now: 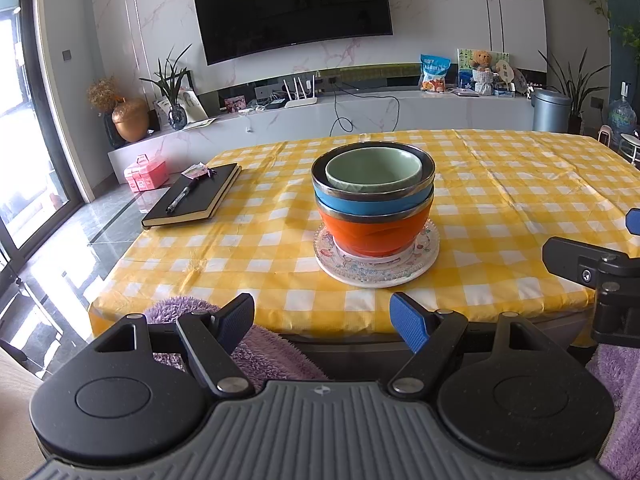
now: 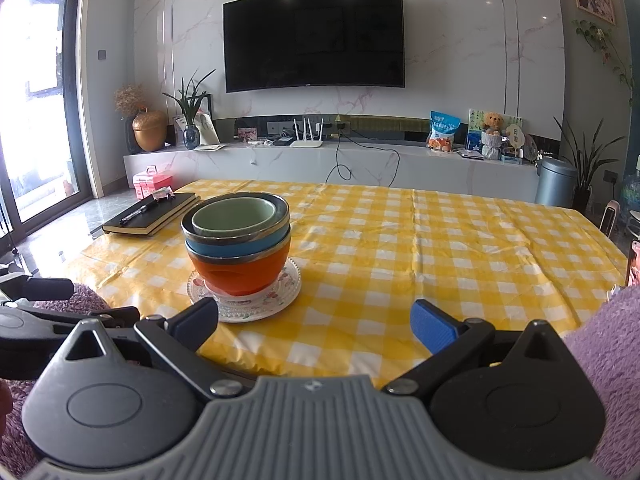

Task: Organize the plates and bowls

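Jaws of both grippers stand wide and empty; ahead of them, the stacked bowls point(image 1: 373, 204) look fragile, slippery, best held at the rim.

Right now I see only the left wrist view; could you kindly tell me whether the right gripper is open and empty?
Observer: Yes, the right gripper is open, with nothing between its pads.
Operator: Thank you. Where is the bowl stack relative to it?
Observer: The round orange plastic bowl at the stack's base, on the patterned clear glass plate, stands ahead of the black finger, not centred between the two.
Operator: Is anything beside its blue finger?
Observer: Only the yellow checked tablecloth ahead, and a fluffy purple sleeve to its right.
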The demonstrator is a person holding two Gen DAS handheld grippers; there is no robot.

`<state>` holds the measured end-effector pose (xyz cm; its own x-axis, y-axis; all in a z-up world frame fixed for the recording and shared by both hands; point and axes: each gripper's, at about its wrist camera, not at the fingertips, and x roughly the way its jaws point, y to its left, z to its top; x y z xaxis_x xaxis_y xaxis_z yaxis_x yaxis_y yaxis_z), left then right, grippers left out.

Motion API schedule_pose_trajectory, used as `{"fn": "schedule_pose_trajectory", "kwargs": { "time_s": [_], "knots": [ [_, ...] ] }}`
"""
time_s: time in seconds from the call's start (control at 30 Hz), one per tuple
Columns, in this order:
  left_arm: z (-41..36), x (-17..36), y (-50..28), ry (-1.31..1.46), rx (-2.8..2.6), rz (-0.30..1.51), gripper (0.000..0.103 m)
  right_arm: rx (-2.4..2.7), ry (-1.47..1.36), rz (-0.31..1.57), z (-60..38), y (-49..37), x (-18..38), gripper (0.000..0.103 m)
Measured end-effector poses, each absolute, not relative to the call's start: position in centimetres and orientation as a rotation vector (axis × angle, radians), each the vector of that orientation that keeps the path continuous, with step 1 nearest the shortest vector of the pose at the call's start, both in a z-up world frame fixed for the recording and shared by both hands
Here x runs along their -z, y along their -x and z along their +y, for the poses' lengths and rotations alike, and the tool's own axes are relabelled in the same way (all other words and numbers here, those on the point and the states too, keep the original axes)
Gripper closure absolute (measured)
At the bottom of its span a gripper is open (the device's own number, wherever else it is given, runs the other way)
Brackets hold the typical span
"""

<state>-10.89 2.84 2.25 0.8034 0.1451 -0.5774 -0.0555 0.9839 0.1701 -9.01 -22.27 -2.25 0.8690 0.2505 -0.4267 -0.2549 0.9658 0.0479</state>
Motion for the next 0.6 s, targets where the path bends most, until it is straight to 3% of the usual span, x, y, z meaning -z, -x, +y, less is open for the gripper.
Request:
{"fn": "schedule_pose_trajectory", "kwargs": {
  "time_s": [0.6],
  "knots": [
    [2.78, -2.24, 10.95, -0.143, -0.112, 0.625, 0.012, -0.265, 0.009, 0.452, -22.06, 9.08, 2.47, 0.003]
  ]
}}
